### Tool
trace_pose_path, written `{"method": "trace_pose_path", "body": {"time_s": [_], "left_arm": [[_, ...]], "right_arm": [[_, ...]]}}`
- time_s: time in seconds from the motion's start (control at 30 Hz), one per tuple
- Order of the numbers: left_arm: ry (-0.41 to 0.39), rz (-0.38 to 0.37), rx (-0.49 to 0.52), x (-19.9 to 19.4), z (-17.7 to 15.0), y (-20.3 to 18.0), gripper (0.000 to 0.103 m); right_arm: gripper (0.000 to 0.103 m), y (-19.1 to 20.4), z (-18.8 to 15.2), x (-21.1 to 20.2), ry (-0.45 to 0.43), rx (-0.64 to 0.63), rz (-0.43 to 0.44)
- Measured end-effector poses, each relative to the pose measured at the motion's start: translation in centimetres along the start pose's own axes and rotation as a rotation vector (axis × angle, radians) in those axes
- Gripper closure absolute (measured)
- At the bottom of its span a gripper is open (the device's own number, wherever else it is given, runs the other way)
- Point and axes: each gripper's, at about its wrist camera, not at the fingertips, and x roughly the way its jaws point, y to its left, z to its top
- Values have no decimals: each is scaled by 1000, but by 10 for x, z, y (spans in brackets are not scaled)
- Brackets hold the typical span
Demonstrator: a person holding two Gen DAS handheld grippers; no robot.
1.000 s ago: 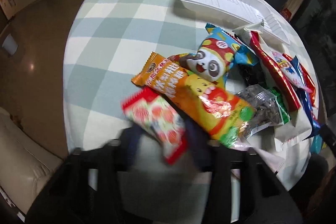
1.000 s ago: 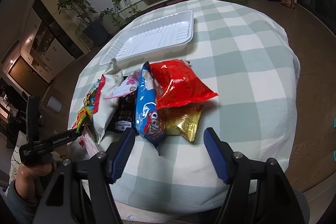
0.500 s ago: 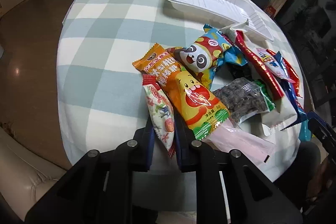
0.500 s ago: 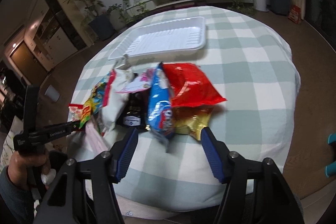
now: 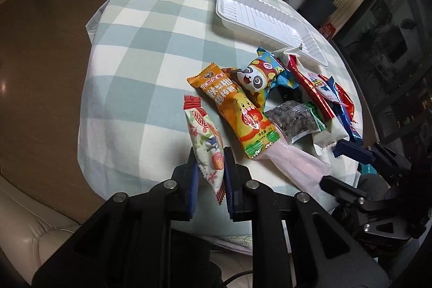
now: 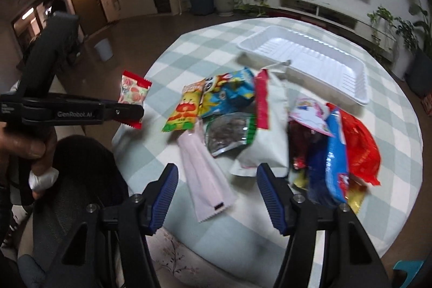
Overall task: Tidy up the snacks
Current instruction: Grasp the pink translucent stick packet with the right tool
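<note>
Snacks lie in a loose heap on the checked bench (image 5: pixel 151 50), just beside the white tray (image 5: pixel 259 15). One of them, a white packet with red ends and a fruit print (image 5: pixel 206 145), is off the heap: the left tongs (image 5: pixel 210 174) are pinched on its lower half, and in the right wrist view it hangs in the air (image 6: pixel 133 96) beyond the bench's edge. Next to it on the cloth lies an orange packet (image 5: pixel 237 115), then a panda packet (image 5: pixel 259 74), a clear bag of dark seeds (image 5: pixel 295 122) and a pale pink pouch (image 5: pixel 291 163). Farther along are a white bag (image 6: pixel 270 126), a blue packet (image 6: pixel 334 155) and a red bag (image 6: pixel 359 147). The right tongs (image 6: pixel 217 193) stand wide apart, holding nothing, above the pink pouch at the near edge.
</note>
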Motion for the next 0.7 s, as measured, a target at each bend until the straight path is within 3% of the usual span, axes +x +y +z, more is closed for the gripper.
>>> {"method": "trace_pose_path", "body": {"time_s": [0.37, 0.47, 0.57, 0.7], "left_arm": [[-10, -81, -15, 2, -6, 8, 88], [-3, -103, -20, 3, -7, 10, 88], [4, -115, -17, 4, -7, 10, 88], [2, -111, -3, 5, -7, 7, 88]], "right_arm": [[48, 29, 17, 49, 136, -147, 17], [62, 27, 16, 69, 207, -157, -8], [65, 26, 16, 68, 209, -156, 6], [82, 25, 16, 64, 219, -151, 14]]}}
